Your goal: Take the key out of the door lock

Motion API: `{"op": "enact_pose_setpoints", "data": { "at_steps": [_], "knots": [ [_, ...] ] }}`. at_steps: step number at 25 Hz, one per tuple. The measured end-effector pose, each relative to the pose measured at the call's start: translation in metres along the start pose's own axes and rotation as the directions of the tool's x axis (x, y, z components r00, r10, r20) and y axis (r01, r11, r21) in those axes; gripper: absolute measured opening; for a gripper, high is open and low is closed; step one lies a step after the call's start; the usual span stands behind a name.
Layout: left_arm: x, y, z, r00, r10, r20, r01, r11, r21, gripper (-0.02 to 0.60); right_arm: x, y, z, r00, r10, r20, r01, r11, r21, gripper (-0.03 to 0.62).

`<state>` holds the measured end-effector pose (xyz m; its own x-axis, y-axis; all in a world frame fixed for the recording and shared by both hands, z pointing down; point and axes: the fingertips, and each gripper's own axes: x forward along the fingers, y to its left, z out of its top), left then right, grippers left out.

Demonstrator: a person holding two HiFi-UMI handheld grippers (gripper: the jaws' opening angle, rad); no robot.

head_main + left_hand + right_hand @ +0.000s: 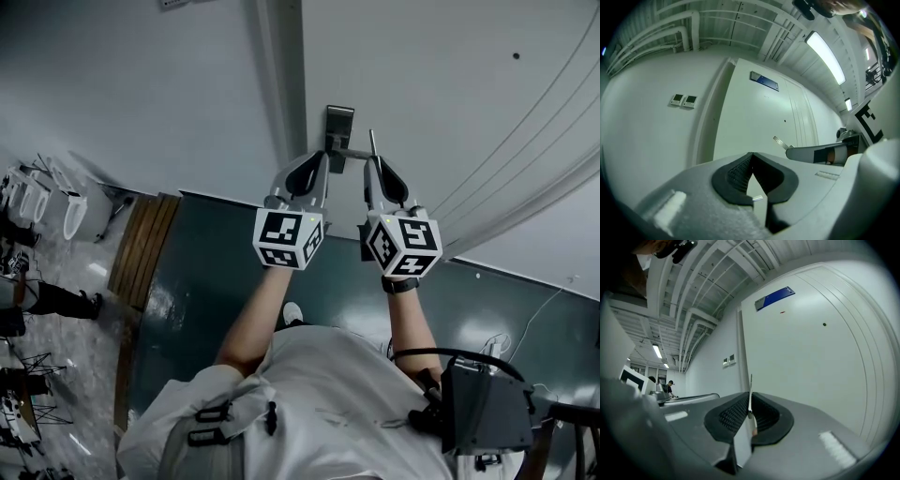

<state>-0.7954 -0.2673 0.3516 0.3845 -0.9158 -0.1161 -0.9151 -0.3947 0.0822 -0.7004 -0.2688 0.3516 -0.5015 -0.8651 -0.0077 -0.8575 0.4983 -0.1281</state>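
Right gripper point(372, 173) clamped on key point(750, 391); blade runs along jaws, clear of door lock point(338, 125). Left gripper point(324, 161) closed, empty, nearer lock.

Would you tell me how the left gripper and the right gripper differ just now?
The right gripper is shut on a thin silver metal key that sticks up past its tips; the left gripper is shut on nothing visible. The left gripper flanks the dark door handle on the left, the right gripper on the right. Both face the white door.
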Motion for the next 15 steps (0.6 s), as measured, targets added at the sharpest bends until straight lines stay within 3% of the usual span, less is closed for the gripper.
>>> {"op": "enact_pose_setpoints", "data": {
  "at_steps": [15],
  "knots": [
    [-0.004,-0.017,-0.015,1.000,0.001,-0.017,-0.001,1.000,-0.002,0.003,-0.015,-0.005,-0.017,1.000,0.009,-0.018,-0.009,1.000,0.011,0.029]
  ]
}}
